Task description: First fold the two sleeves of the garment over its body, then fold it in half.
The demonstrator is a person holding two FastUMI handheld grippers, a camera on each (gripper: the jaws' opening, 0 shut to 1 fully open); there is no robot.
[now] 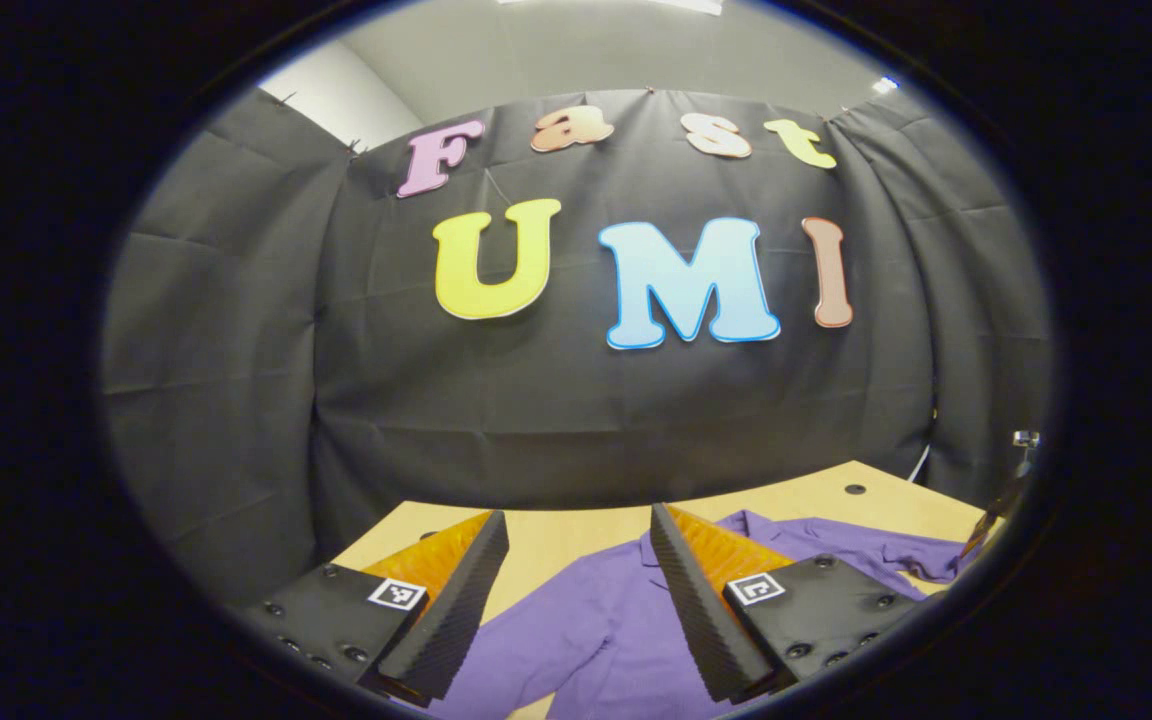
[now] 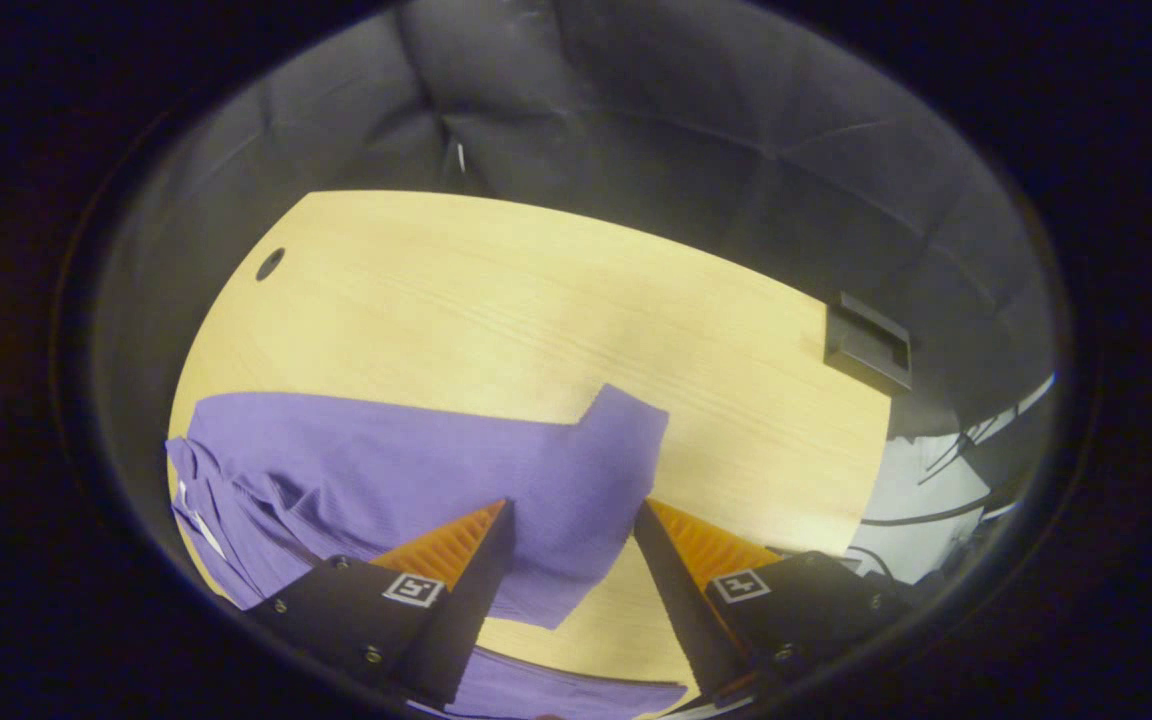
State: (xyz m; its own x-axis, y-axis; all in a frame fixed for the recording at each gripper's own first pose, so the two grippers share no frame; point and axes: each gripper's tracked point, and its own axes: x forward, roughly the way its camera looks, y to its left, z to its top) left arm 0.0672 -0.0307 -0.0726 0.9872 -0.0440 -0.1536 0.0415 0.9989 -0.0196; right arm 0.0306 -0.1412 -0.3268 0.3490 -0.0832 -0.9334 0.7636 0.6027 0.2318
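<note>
A purple short-sleeved garment [image 1: 596, 620] lies flat on the light wooden table [image 1: 556, 535]. In the left gripper view my left gripper [image 1: 576, 525] is open above the garment's near part, nothing between its fingers. The right gripper view shows the garment [image 2: 386, 470] spread across the table [image 2: 536, 310], its collar [image 2: 191, 490] at the left and one sleeve [image 2: 606, 450] sticking out toward the right. My right gripper [image 2: 571, 510] is open just above that sleeve, the cloth showing between its fingers without being pinched.
A small round hole [image 2: 269, 264] sits in the table near its far left corner. A black box [image 2: 868, 343] is mounted at the table's right edge, with cables [image 2: 946, 470] on the floor beyond. Black cloth walls surround the table.
</note>
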